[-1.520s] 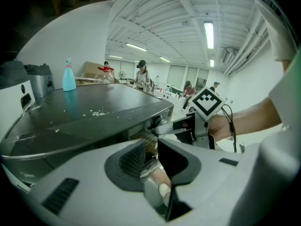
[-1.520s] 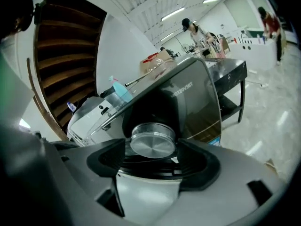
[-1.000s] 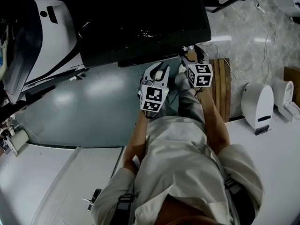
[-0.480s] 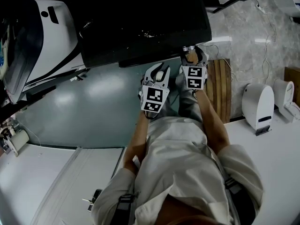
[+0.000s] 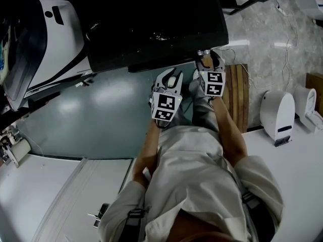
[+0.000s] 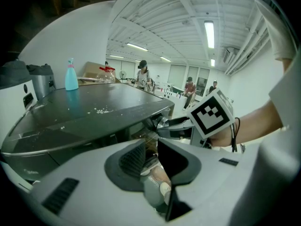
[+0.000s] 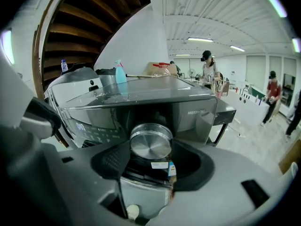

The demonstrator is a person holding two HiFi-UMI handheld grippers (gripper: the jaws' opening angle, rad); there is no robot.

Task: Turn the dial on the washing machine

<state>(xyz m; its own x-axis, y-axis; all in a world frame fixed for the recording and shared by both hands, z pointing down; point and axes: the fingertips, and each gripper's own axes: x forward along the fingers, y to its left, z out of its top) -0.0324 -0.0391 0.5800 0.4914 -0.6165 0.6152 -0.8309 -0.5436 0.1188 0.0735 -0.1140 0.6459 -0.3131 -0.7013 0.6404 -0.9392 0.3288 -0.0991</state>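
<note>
Silver dial (image 7: pixel 150 141) sits pinched in the just-closed right gripper (image 7: pixel 149 152); left gripper (image 6: pixel 150 149) ajar.

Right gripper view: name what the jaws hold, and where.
The round silver metal dial of the dark washing machine, by its rim; the right gripper's jaws have just been closing on it.

The left gripper (image 6: pixel 149 150) has its two dark jaws a little apart, and nothing is between them. Beyond them lies the dark top of the washing machine (image 6: pixel 94 112), with a blue spray bottle (image 6: pixel 71 74) at its far side. The right gripper (image 6: pixel 168 125) reaches the front edge of the machine. Its jaws have just been closing, and the silver dial (image 6: pixel 161 122) is between them.
</note>
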